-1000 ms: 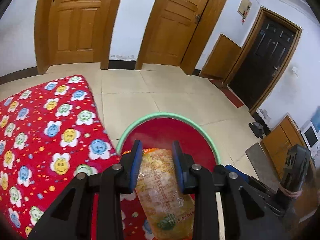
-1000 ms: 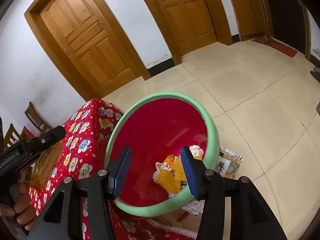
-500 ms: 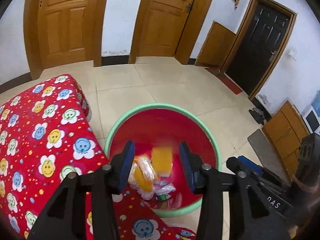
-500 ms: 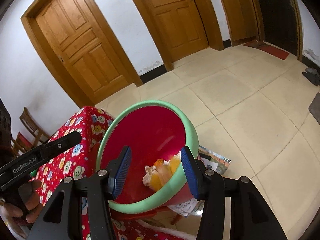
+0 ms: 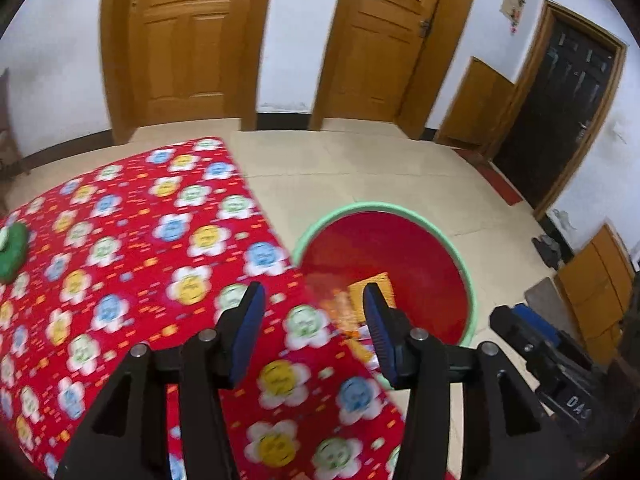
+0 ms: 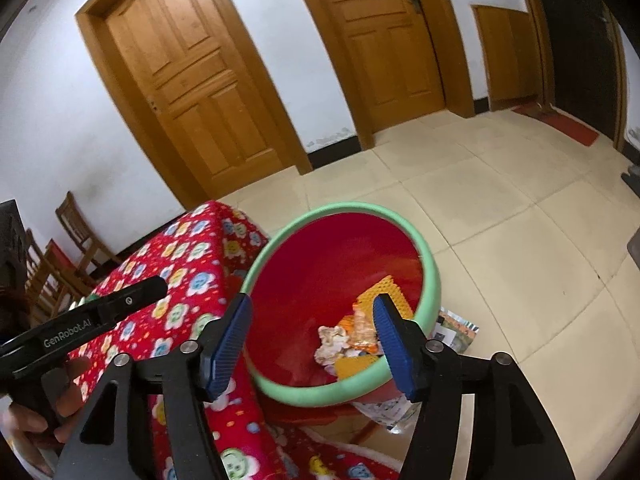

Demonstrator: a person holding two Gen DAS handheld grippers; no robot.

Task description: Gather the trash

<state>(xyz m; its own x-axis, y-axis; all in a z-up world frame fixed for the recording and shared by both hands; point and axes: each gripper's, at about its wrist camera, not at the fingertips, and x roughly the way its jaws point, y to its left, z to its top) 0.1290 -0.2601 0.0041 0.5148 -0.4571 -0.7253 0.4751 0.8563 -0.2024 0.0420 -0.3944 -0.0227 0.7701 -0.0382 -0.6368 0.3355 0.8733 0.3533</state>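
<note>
Down in the red bin (image 6: pixel 320 276) with the green rim, the trash (image 6: pixel 360 330) sits piled as crumpled orange and yellow wrappers. That bin stands on the floor right against the flowery red table (image 5: pixel 132 248). Both the left tool (image 5: pixel 311 322) and right tool (image 6: pixel 310 330) are spread apart, holding nothing.

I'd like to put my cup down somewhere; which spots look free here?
The red flowered tablecloth is mostly bare between the green object at its far left edge and the bin side. The tiled floor towards the doors is open. It is crowded inside the bin, where wrappers pile up.
</note>
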